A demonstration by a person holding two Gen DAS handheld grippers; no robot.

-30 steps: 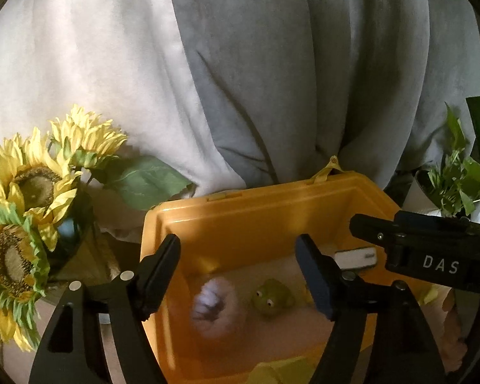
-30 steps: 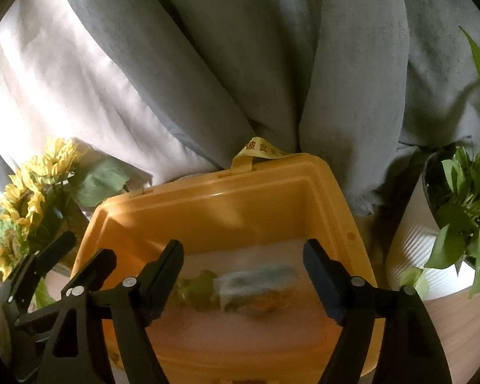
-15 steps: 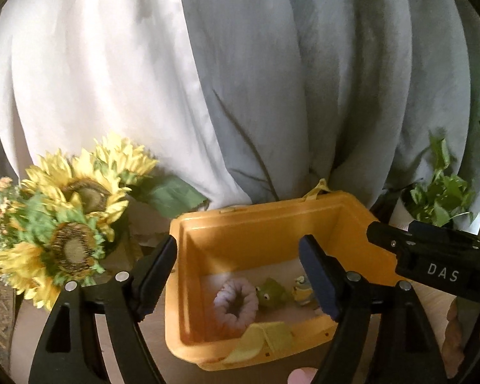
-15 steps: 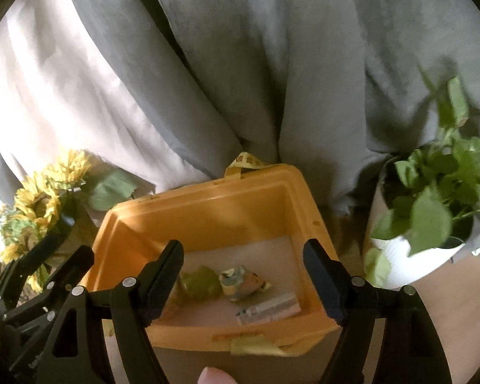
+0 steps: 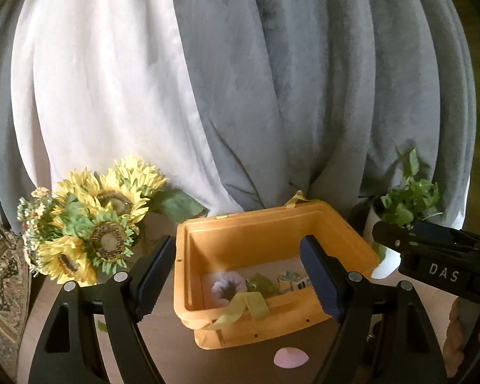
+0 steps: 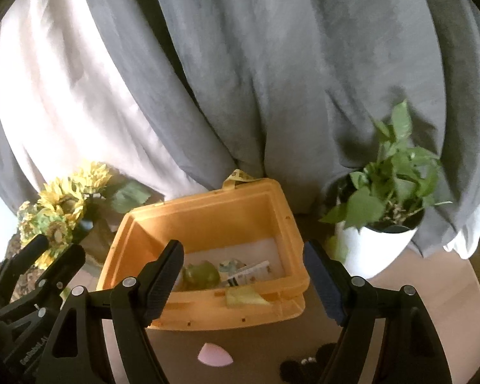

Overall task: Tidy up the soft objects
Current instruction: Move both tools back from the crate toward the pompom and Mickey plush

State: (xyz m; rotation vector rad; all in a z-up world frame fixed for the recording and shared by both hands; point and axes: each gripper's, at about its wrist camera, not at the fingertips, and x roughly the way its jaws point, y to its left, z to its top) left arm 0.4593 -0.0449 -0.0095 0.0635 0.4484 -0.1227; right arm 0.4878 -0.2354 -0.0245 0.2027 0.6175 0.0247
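Note:
An orange bin (image 5: pixel 259 240) (image 6: pixel 208 220) stands on the table. In it lie a pale purple ring (image 5: pixel 224 288), a green frog toy (image 5: pixel 261 284) (image 6: pixel 200 275), a small colourful toy (image 6: pixel 229 266) and a white tube (image 6: pixel 251 272). A pink soft piece (image 5: pixel 290 357) (image 6: pixel 215 356) lies on the table in front of the bin. My left gripper (image 5: pixel 238 280) is open and empty, held back from the bin. My right gripper (image 6: pixel 243 284) is open and empty too, beside the left one.
A bunch of sunflowers (image 5: pixel 92 224) (image 6: pixel 57 204) stands left of the bin. A potted plant in a white pot (image 6: pixel 380 224) (image 5: pixel 406 198) stands right of it. Grey and white curtains (image 5: pixel 240 80) hang behind. A dark object (image 6: pixel 304 364) lies on the table near the right gripper.
Both grippers have pulled back and up from over the bin. The whole bin, the table in front and the pink piece have come into view.

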